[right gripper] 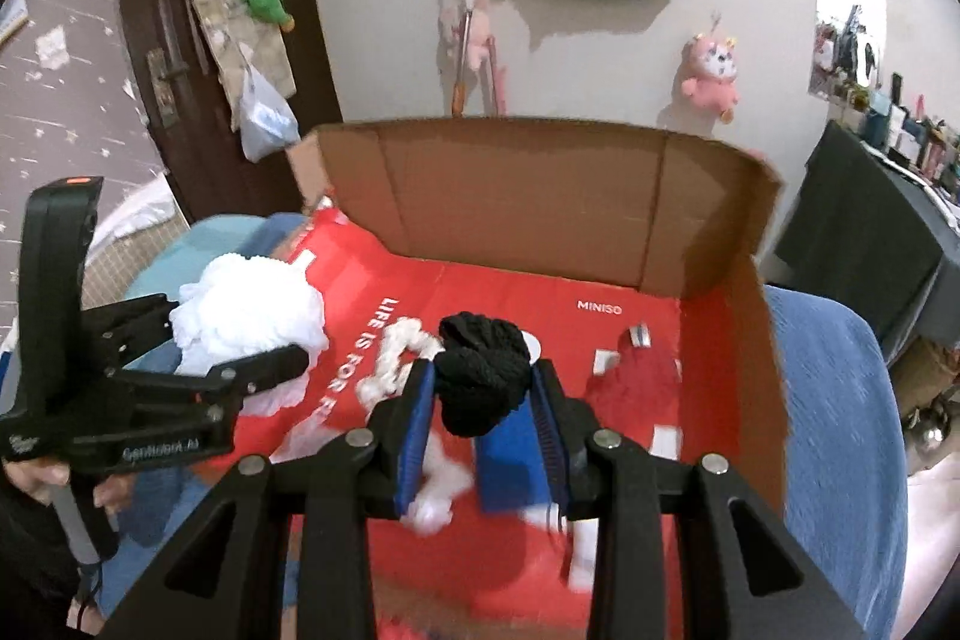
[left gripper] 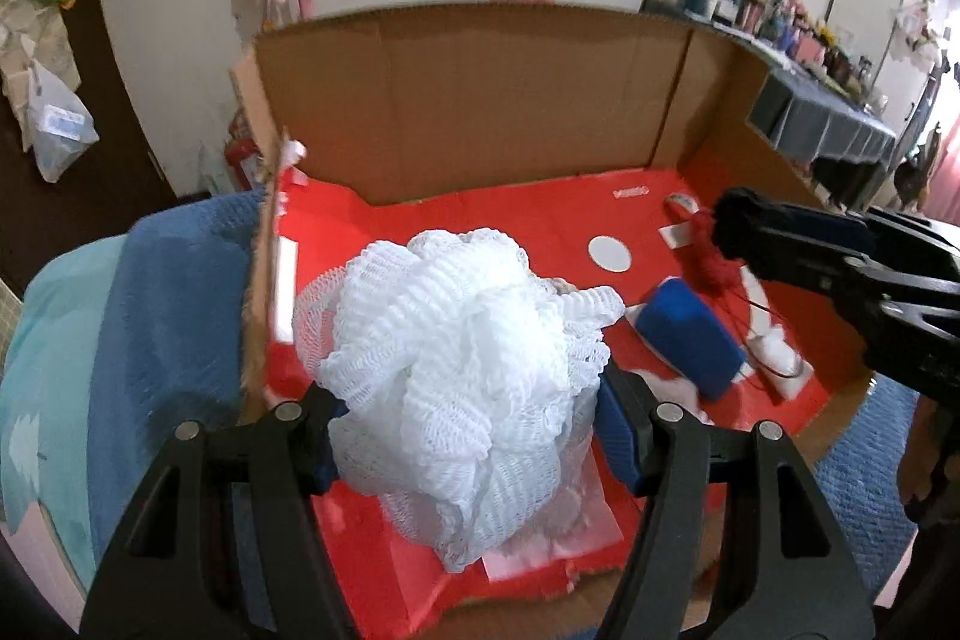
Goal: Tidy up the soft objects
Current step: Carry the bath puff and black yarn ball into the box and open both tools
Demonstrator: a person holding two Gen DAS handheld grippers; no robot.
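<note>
My left gripper (left gripper: 474, 442) is shut on a white mesh bath pouf (left gripper: 462, 370) and holds it above the red floor of an open cardboard box (left gripper: 516, 100). The pouf also shows in the right wrist view (right gripper: 252, 322), in the left gripper (right gripper: 240, 376). My right gripper (right gripper: 483, 400) is shut on a black knitted ball (right gripper: 483, 376) above the box floor (right gripper: 600, 328); it reaches in from the right in the left wrist view (left gripper: 729, 226). On the floor lie a blue sponge block (left gripper: 690, 340), a red yarn piece (left gripper: 714, 262) (right gripper: 636, 376) and a white scrunchie (right gripper: 399, 358).
The box rests on a blue towel (left gripper: 168, 316) (right gripper: 840, 430) over a light blue surface. Its cardboard walls (right gripper: 540, 196) stand at the back and right. Plush toys hang on the wall (right gripper: 711, 76). A dark table (right gripper: 870, 232) stands at right.
</note>
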